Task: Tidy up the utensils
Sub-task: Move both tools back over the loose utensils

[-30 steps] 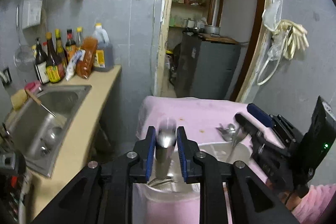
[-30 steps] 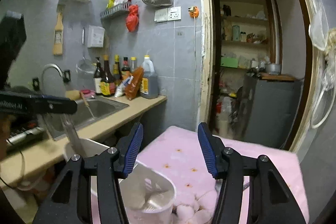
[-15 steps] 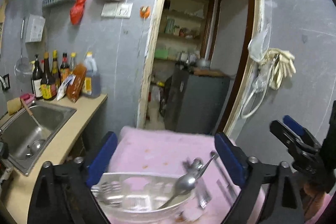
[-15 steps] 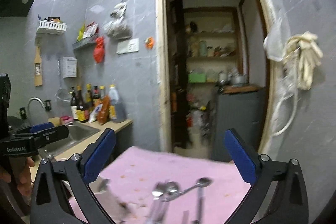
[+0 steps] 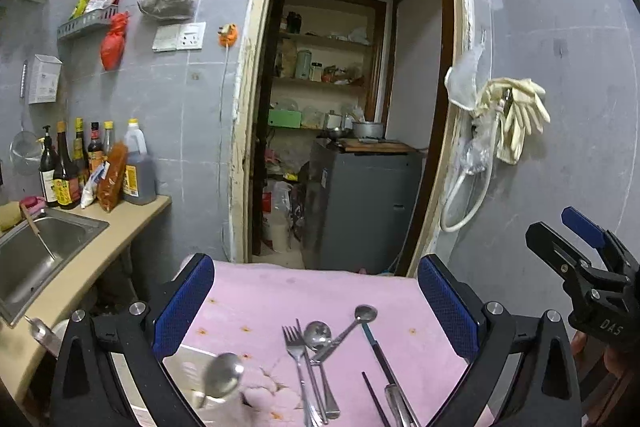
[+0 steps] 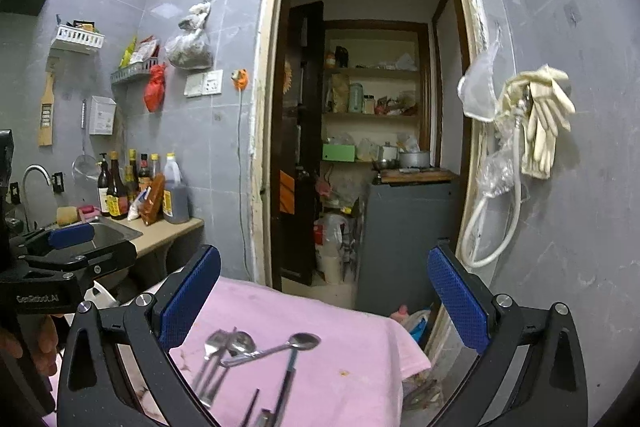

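Left gripper [image 5: 314,297] released, fingers [image 5: 184,301] spread wide and holding nothing; right gripper [image 6: 324,293] likewise released, fingers [image 6: 456,297] wide apart above the pink-covered table [image 5: 340,291]. Between the left fingers and just ahead of them: a fork [image 5: 296,351], two spoons [image 5: 318,333] crossing each other, and dark chopsticks [image 5: 380,359], all loose on the cloth. Near the left finger, low down: one blurred spoon [image 5: 222,379] standing in a white container [image 5: 188,367].
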Demonstrator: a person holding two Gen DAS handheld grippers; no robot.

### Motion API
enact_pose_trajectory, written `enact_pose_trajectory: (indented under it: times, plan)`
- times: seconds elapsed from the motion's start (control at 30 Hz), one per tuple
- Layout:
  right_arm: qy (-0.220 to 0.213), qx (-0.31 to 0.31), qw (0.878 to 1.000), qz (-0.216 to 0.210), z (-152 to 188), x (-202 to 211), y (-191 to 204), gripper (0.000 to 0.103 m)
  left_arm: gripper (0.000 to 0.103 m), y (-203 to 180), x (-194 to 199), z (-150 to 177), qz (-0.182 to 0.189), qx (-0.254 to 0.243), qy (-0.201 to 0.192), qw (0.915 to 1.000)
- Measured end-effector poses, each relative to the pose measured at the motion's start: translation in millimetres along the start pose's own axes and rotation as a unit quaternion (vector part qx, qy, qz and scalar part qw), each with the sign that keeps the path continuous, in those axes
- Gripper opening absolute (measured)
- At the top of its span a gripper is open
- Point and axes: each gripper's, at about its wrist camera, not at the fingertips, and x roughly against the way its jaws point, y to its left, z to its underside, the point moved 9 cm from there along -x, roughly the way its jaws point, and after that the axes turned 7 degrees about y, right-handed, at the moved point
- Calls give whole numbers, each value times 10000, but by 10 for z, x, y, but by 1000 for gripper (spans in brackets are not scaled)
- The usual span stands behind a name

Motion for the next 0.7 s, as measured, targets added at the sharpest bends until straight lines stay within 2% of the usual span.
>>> enact_pose_trajectory:
  times: [0.17, 0.23, 0.53, 0.6, 0.7]
  plan:
    - [263, -81, 9996, -64, 238, -210, -178, 102, 102, -137, -215, 105, -42, -166, 232, 9996]
    - [427, -164, 9989, -139, 363, -336, -251, 102, 102, -193, -346, 169, 50, -263, 496, 9984]
    - [1157, -430, 9917, -365, 911, -830, -403, 101, 101, -250, -806, 394, -6, -162, 1071, 9941]
    - [1312, -490, 9892, -437, 1032, -935, -392, 98, 97, -265, -893, 432, -75, -188, 1159, 9931]
    - [1530, -528, 9853, -540, 1200, -1068, -355, 90, 86, -289, -1049, 509, -210, -240, 1374, 9900]
